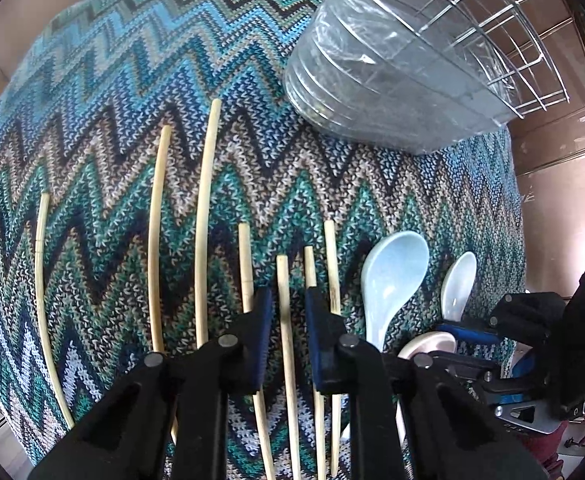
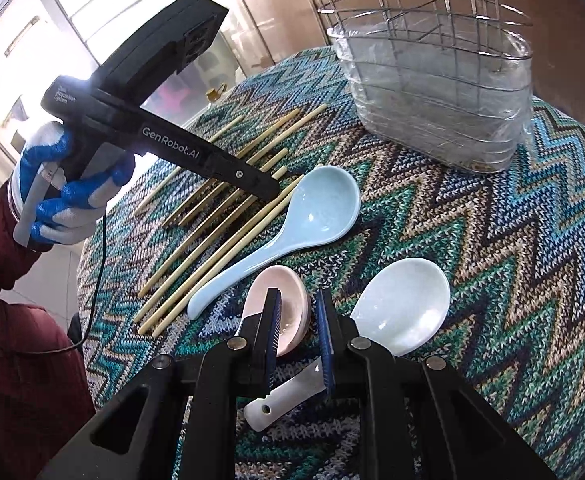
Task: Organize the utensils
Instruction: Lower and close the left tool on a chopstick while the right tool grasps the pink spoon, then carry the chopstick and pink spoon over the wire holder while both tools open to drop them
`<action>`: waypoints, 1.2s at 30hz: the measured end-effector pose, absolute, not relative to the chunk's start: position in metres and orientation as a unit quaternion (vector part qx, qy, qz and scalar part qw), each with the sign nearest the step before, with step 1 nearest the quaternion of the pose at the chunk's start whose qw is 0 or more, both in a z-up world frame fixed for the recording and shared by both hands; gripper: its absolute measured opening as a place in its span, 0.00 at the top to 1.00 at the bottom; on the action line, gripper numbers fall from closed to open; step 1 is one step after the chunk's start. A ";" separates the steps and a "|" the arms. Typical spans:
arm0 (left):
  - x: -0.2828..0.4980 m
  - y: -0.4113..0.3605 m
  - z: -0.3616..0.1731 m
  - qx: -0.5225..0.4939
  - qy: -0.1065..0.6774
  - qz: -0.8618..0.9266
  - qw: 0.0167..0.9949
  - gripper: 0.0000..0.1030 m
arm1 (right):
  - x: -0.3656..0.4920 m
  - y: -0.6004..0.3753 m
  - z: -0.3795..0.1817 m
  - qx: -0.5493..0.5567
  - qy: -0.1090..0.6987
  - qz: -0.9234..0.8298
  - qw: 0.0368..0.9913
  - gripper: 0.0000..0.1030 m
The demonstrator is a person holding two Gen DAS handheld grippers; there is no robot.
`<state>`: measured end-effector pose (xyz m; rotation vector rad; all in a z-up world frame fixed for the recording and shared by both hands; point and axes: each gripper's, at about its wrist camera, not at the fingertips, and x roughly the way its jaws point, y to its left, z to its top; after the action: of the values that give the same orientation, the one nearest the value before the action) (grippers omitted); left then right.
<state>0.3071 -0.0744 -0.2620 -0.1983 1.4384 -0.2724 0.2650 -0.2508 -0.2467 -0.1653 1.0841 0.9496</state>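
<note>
Left gripper (image 1: 288, 312): black two-finger tool with blue pads, jaws parted narrowly, straddling one pale bamboo chopstick (image 1: 288, 360) that runs between the fingers. Whether the pads touch it cannot be told.

The remaining bamboo chopsticks (image 2: 220, 216) lie roughly parallel in a loose row on the zigzag-patterned knitted tablecloth (image 2: 492, 240) — blue, teal and beige.

Right gripper (image 2: 298, 328): jaws parted narrowly, nothing gripped; it sits above a small pink ceramic spoon (image 2: 288, 300) and the handle of a white ceramic soup spoon (image 2: 404, 308). The white spoon's bowl lies just right of the right finger.

A pale blue ceramic soup spoon (image 2: 316, 208) rests beside the chopstick row, its handle pointing toward the near table edge.

Wire utensil basket set in a clear plastic drip tray (image 2: 440, 92) stands at the far side of the table, well apart from the utensils.

The person's left hand (image 2: 64, 188) — blue-and-white glove — holds the left tool's grip.
</note>
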 end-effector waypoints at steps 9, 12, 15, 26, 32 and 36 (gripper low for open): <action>0.306 -0.065 -0.269 -0.093 0.655 -0.110 0.742 0.96 | 0.263 -0.239 -0.243 -0.090 0.487 0.443 0.747 0.93; 0.303 -0.065 -0.269 -0.095 0.652 -0.107 0.745 0.96 | 0.257 -0.241 -0.234 -0.089 0.476 0.440 0.756 0.94; 0.297 -0.064 -0.262 -0.096 0.641 -0.106 0.754 0.96 | 0.250 -0.244 -0.222 -0.091 0.463 0.433 0.768 0.94; 0.248 -0.040 -0.197 -0.123 0.558 -0.134 0.810 0.96 | 0.199 -0.265 -0.163 -0.103 0.397 0.372 0.833 0.94; 0.226 -0.034 -0.136 -0.132 0.483 -0.153 0.852 0.96 | 0.184 -0.268 -0.123 -0.098 0.357 0.326 0.870 0.94; 0.224 -0.030 -0.081 -0.141 0.406 -0.162 0.888 0.96 | 0.192 -0.272 -0.081 -0.090 0.307 0.271 0.908 0.94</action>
<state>0.2241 -0.0297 -0.0814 -0.2938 0.8442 -0.3363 0.1916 -0.2723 -0.0815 -0.1851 0.6330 0.5583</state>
